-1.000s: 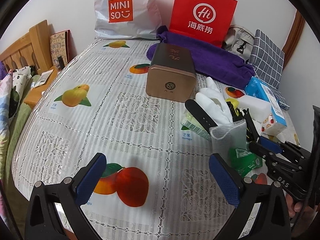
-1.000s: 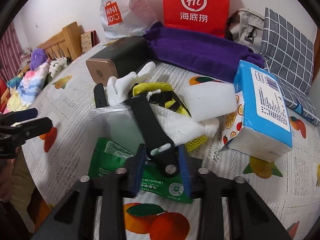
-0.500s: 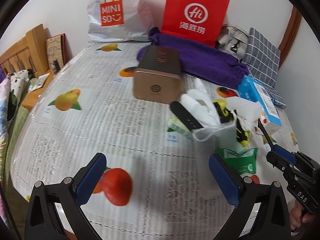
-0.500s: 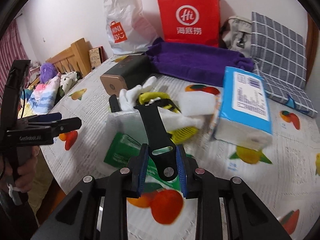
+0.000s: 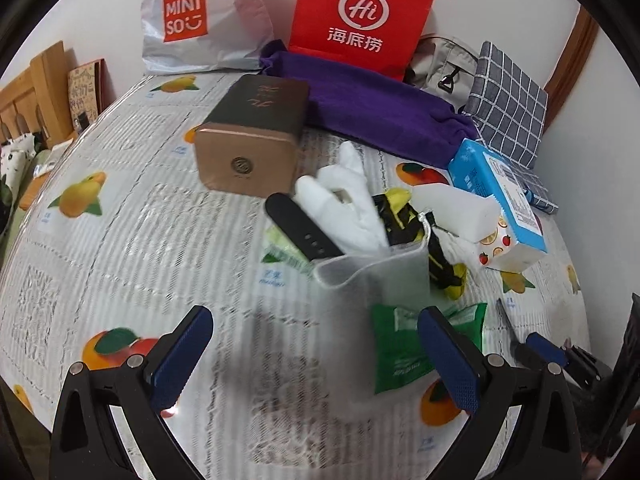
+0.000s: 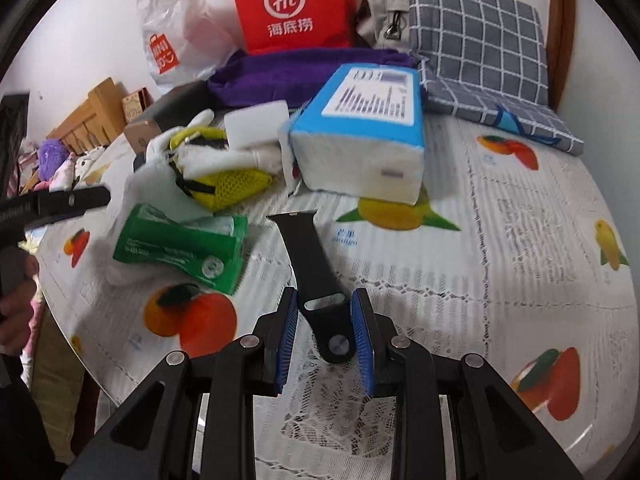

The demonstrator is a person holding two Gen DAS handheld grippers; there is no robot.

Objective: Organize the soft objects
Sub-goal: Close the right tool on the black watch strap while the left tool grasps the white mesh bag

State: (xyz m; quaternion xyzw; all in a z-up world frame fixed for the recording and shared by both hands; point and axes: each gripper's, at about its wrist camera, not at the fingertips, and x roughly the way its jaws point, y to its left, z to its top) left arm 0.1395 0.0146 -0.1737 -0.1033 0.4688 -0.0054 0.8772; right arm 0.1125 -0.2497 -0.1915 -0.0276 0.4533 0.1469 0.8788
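The black strap (image 6: 310, 264), pinched in the right claw (image 6: 325, 334), has been carried clear toward five o'clock of the pile; the left claw (image 5: 316, 354) is spread empty.

Two black watch straps are showing: one (image 6: 316, 280) between the fingers, one (image 5: 300, 228) lying by the pile. Two shopping bags are standing at the wall, one red (image 5: 360, 16) and one white (image 5: 196, 16). One green packet (image 6: 180, 248), one blue tissue pack (image 6: 360, 140), one brown box (image 5: 252, 140), one purple towel (image 5: 380, 108) and one checked cushion (image 6: 480, 40) are lying on the bed.
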